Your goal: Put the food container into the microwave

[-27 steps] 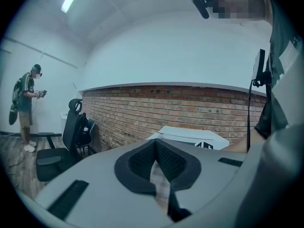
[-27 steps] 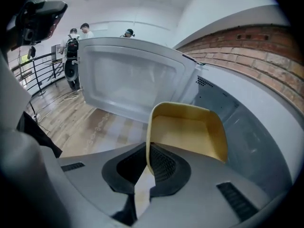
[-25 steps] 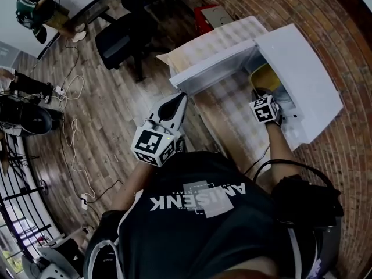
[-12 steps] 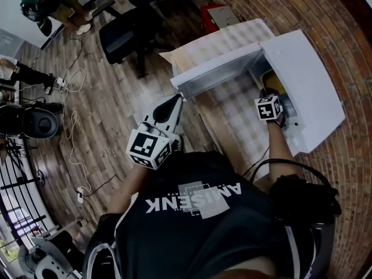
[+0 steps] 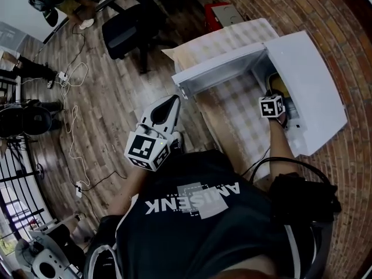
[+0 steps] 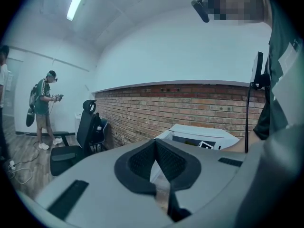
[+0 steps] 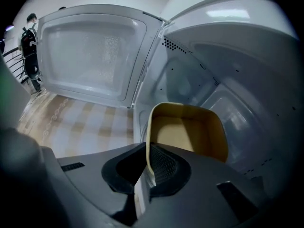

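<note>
The white microwave [image 5: 314, 80] stands on the checked table at the right with its door [image 5: 218, 74] swung wide to the left. My right gripper [image 5: 279, 95] reaches into its cavity, shut on the near rim of the yellow food container [image 7: 190, 132]. The container is open-topped, looks empty, and sits tilted inside the cavity; in the head view only a sliver of it [image 5: 278, 85] shows. My left gripper [image 5: 173, 102] hangs off the table's left edge over the floor, its jaws [image 6: 156, 167] shut with nothing between them.
The checked tablecloth [image 5: 232, 106] covers the table in front of the microwave. A black office chair [image 5: 133, 25] and a red box [image 5: 224, 13] stand beyond the table. Cables [image 5: 72, 80] lie on the wooden floor, and a person [image 6: 45, 103] stands far off at the left.
My right gripper has pushed farther into the microwave with the container. The left gripper has stayed almost where it was.
</note>
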Demonstrator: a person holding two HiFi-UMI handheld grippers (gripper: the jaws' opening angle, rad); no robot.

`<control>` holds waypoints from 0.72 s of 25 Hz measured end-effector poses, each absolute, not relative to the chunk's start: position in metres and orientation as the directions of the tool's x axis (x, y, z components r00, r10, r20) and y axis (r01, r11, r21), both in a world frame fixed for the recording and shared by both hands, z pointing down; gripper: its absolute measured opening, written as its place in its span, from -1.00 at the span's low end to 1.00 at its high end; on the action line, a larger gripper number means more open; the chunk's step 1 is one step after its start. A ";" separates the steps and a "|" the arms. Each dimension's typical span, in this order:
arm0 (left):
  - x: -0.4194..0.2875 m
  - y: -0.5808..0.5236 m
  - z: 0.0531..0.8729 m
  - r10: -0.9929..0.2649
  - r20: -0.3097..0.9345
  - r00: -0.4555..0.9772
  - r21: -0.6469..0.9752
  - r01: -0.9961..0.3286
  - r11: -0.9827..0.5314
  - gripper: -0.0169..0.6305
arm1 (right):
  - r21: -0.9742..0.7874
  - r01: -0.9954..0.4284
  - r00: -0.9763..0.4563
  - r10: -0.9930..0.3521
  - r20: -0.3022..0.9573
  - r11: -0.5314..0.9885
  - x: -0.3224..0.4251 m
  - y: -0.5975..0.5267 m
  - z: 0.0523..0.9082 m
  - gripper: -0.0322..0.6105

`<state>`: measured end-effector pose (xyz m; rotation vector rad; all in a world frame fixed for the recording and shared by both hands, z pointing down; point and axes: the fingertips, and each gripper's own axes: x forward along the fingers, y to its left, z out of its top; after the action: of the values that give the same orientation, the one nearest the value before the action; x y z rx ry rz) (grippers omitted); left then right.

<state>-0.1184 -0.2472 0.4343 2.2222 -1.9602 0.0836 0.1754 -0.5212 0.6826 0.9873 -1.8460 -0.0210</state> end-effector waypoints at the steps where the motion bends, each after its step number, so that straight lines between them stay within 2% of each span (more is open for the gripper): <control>1: -0.118 -0.247 0.434 -0.979 0.157 0.131 0.096 -0.989 -0.117 -0.91 | 0.427 -0.618 -0.159 -0.637 0.754 0.660 0.177 -0.522 0.682 -0.76; 14: -0.127 -0.230 0.439 -0.984 0.150 0.097 0.107 -0.991 -0.081 -0.91 | 0.508 -0.604 -0.078 -0.680 0.729 0.614 0.187 -0.530 0.690 -0.74; 15: -0.129 -0.228 0.438 -0.985 0.148 0.093 0.106 -0.991 -0.077 -0.91 | 0.503 -0.612 -0.080 -0.681 0.728 0.610 0.186 -0.530 0.689 -0.72; 17: -0.132 -0.225 0.437 -0.986 0.144 0.084 0.110 -0.992 -0.068 -0.91 | 0.496 -0.620 -0.087 -0.682 0.726 0.607 0.182 -0.530 0.687 -0.47; 18: -0.133 -0.223 0.437 -0.986 0.145 0.080 0.112 -0.992 -0.064 -0.91 | 0.503 -0.621 -0.084 -0.689 0.719 0.601 0.182 -0.531 0.686 -0.44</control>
<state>-0.1335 -0.2227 0.4375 2.1670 -2.0152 0.0442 0.1822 -0.5309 0.6859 1.0726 -1.7717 -0.0810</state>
